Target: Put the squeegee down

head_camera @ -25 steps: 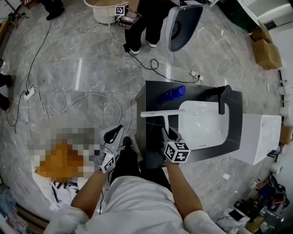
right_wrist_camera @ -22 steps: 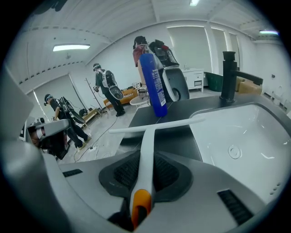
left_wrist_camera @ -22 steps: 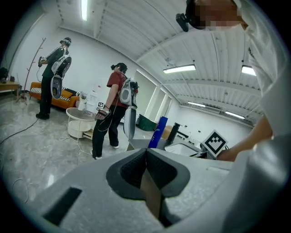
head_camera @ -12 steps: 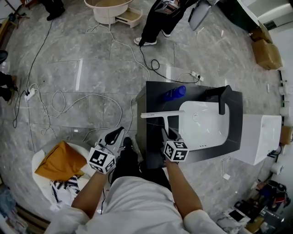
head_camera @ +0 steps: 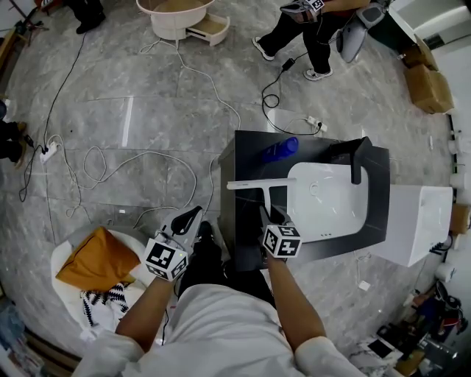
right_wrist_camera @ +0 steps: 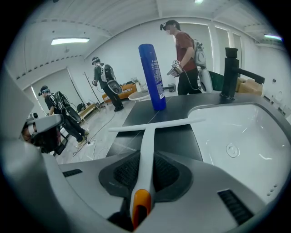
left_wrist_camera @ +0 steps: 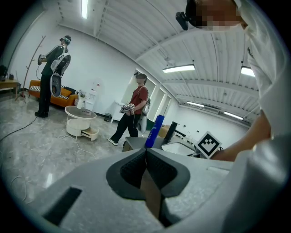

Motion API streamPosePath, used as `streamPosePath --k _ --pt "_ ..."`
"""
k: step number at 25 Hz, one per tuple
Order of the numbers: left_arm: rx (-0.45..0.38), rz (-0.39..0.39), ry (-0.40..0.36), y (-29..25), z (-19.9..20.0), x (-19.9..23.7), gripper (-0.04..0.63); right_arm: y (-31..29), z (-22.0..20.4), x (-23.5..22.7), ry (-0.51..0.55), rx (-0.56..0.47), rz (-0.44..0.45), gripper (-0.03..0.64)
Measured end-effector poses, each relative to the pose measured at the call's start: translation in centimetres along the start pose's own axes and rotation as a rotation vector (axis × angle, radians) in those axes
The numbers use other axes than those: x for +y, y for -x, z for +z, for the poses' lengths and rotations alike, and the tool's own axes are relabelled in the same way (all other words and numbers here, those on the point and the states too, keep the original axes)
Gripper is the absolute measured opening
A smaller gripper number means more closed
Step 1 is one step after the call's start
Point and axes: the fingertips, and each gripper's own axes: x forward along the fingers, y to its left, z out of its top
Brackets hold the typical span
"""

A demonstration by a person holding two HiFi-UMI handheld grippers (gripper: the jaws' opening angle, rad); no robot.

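A white T-shaped squeegee (head_camera: 259,185) with an orange handle end (right_wrist_camera: 140,202) lies over the dark counter (head_camera: 246,158) left of the white basin (head_camera: 331,199). My right gripper (head_camera: 269,213) is shut on its handle, with the blade (right_wrist_camera: 157,125) pointing away across the counter. Whether the blade touches the counter I cannot tell. My left gripper (head_camera: 188,219) hangs off the counter's left side over the floor, jaws pressed together with nothing between them (left_wrist_camera: 145,159).
A blue bottle (head_camera: 280,149) stands at the counter's back, and a black tap (head_camera: 358,158) rises behind the basin. Cables (head_camera: 110,158) trail over the grey floor. A round bin with orange cloth (head_camera: 96,258) sits at my left. People (head_camera: 316,22) stand farther off.
The left gripper has turned so its marker cube faces up. People in the background have walked right. The right gripper and squeegee have hardly moved.
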Motion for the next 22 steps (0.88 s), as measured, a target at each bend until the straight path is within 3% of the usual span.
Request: streamPosePath --k 13,22 --pt "-0.019 0.005 -0.007 0.5 0.2 -1.8 0.015 1.4 2.1 -0.1 0.04 -0.06 0.012 0.094" --pt "-0.091 0.021 -0.061 0.9 3.7 -4.4 0.015 7.5 8.1 0.2 0.067 -0.262 0.093 0.094"
